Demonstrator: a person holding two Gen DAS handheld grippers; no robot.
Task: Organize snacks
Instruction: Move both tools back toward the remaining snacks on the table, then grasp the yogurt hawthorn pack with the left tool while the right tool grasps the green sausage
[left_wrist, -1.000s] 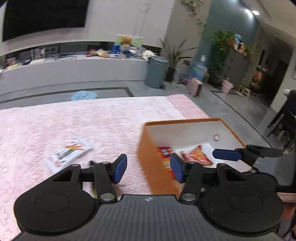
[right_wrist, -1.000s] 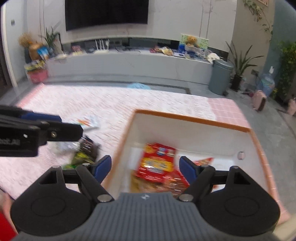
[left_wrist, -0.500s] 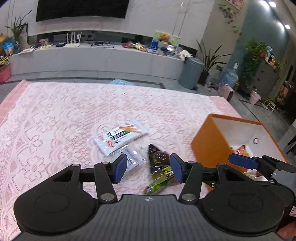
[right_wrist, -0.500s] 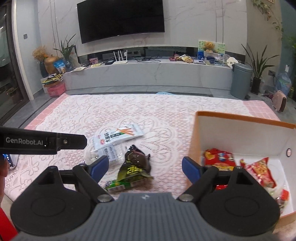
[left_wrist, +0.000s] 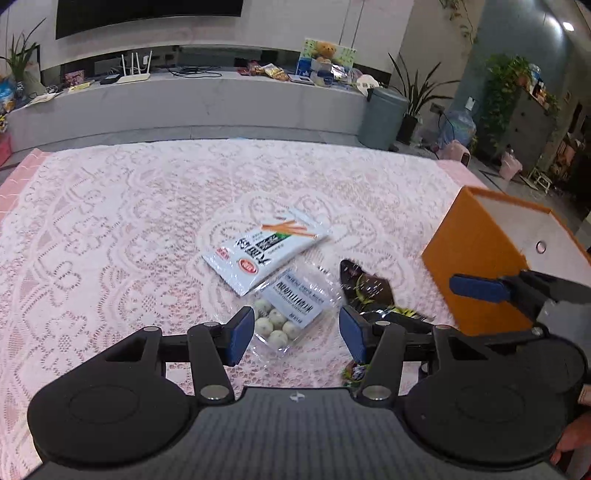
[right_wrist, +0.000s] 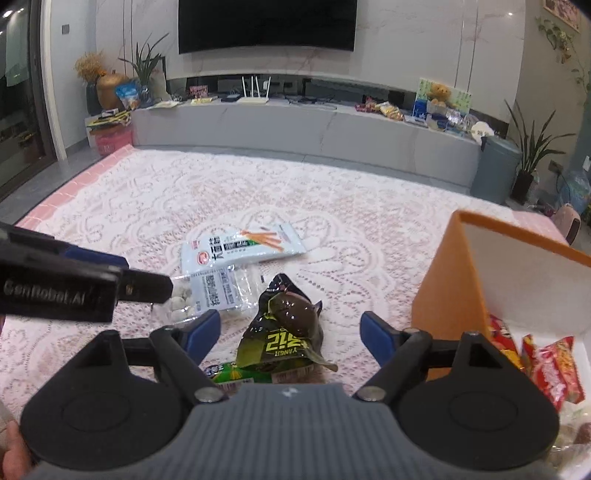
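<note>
Right claw (right_wrist: 290, 332) closing, empty, over dark packet (right_wrist: 284, 332).

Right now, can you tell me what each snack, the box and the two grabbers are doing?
Left gripper: open, empty, over the clear pack.
Right gripper: jaws closing, dark packet between them, not pinched yet.
Clear pack of white balls: flat on the cloth.
White stick-snack bag: flat, overlapping the clear pack.
Dark packet: lying on the cloth.
Orange box: open, red snack bags inside.
</note>
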